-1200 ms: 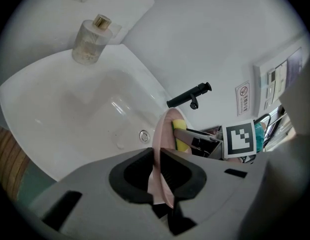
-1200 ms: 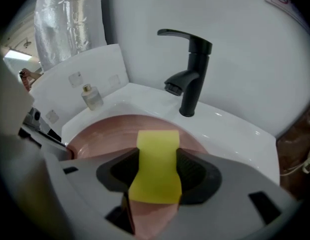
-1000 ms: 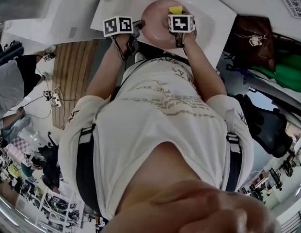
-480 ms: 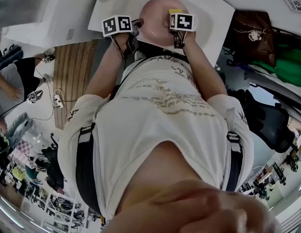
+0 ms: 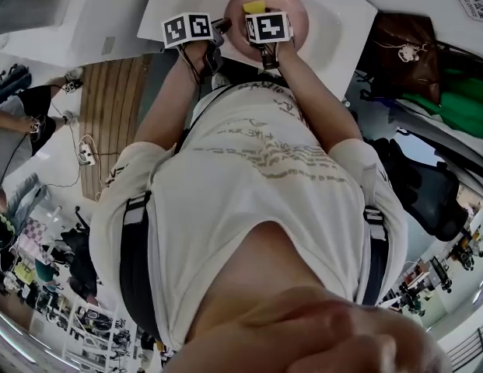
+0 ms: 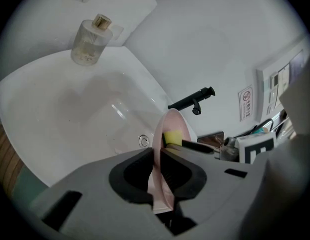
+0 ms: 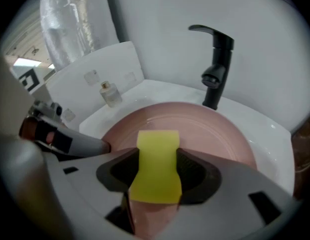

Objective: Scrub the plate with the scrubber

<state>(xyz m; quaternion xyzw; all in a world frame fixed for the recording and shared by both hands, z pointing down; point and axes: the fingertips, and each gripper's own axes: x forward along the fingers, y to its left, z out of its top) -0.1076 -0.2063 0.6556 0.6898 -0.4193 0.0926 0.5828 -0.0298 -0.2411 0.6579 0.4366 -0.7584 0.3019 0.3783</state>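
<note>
The plate [image 7: 209, 134] is pale pink, the scrubber [image 7: 157, 149] bright yellow. The sink [image 6: 60, 119] is white, its tap [image 7: 216, 66] black. The left hand-held gripper [image 6: 155, 170] and right hand-held gripper [image 7: 155, 173] are grey, their cubes [image 5: 187, 29] patterned in black-and-white squares.

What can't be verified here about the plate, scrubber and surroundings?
- Whether the scrubber touches the plate: right gripper view, the right hand-held gripper covers its lower end.
- Plate's face: left gripper view, seen edge-on in the left hand-held gripper.
- Plate's near rim: head view, the grippers cover it.
- Wall sign print: left gripper view, too small.
</note>
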